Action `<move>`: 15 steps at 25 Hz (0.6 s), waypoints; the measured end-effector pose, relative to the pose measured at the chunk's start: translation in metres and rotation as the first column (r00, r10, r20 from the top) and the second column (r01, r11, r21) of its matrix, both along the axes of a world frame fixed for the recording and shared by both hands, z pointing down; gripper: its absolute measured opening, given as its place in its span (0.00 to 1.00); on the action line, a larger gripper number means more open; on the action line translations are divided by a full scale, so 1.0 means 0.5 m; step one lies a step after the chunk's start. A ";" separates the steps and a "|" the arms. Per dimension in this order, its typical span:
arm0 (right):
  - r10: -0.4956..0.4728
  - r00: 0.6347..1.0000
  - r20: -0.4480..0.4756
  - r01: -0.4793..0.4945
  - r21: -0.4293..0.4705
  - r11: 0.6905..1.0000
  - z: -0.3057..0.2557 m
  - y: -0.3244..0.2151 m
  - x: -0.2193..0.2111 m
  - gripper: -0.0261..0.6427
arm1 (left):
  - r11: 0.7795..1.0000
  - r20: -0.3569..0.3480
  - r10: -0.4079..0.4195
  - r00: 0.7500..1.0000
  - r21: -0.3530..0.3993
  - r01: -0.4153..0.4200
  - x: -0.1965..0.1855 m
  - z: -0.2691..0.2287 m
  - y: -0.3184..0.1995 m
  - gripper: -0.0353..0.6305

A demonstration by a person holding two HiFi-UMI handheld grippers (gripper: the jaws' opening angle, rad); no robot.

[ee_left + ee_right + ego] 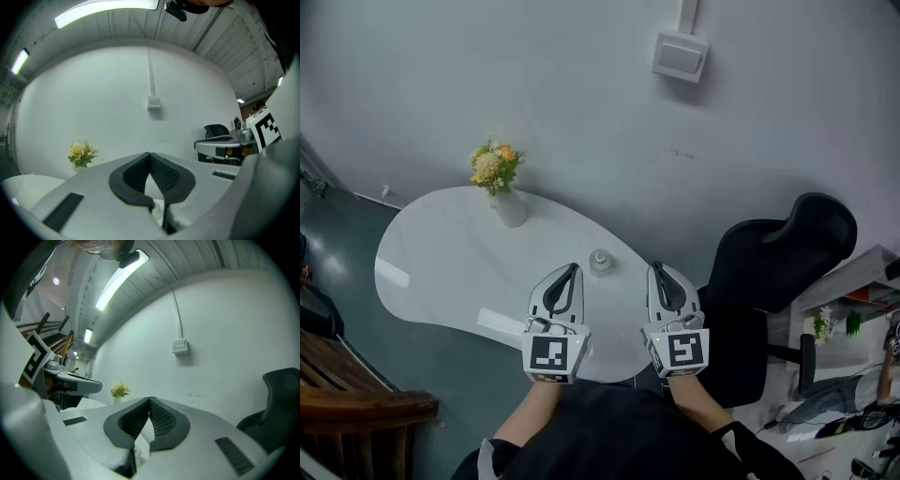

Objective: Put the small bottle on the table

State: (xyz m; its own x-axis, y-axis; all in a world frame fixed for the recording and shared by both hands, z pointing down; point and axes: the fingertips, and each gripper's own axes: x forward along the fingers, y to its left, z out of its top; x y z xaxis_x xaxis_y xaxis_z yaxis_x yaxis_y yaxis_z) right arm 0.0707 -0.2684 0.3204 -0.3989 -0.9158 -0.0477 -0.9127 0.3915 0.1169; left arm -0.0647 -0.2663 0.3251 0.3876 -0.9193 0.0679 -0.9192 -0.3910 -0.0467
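Though hovering over the glossy white rounded surface (441, 253), closed tip to tip on nothing: left tongs (574, 269), right tongs (657, 269). Just ahead, between both tips, standing: small clear bottle (600, 262). Reads as already placed.

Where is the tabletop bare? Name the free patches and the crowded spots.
Free: the table's wide left lobe, left of the flower vase, and the strip between vase and small bottle. Crowded: the near edge, where the left tongs and right tongs hover either side of the bottle.

White table (441, 267), flower vase (508, 208); small bottle (600, 262) near front edge
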 end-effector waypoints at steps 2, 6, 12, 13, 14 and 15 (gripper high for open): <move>-0.010 1.000 -0.005 0.010 0.007 1.000 -0.012 0.005 -0.002 0.07 | 1.000 0.003 0.003 1.000 0.013 -0.003 -0.001 -0.007 0.006 0.06; -0.015 1.000 -0.008 0.015 0.012 1.000 -0.020 0.014 -0.008 0.07 | 1.000 -0.001 -0.007 1.000 -0.013 0.007 -0.008 -0.004 0.018 0.06; -0.019 1.000 -0.003 0.019 -0.010 1.000 -0.007 0.026 -0.006 0.07 | 1.000 -0.005 -0.006 1.000 -0.016 0.006 -0.009 0.000 0.030 0.06; -0.017 1.000 -0.005 0.017 -0.008 1.000 -0.008 0.027 -0.006 0.07 | 1.000 -0.003 -0.004 1.000 -0.017 0.004 -0.009 0.001 0.031 0.06; -0.016 1.000 -0.005 0.015 -0.006 1.000 -0.009 0.028 -0.005 0.07 | 1.000 -0.003 -0.003 1.000 -0.018 0.003 -0.009 0.002 0.031 0.06; -0.014 1.000 -0.005 0.014 -0.003 1.000 -0.009 0.029 -0.005 0.07 | 1.000 -0.003 -0.002 1.000 -0.017 0.002 -0.009 0.003 0.031 0.06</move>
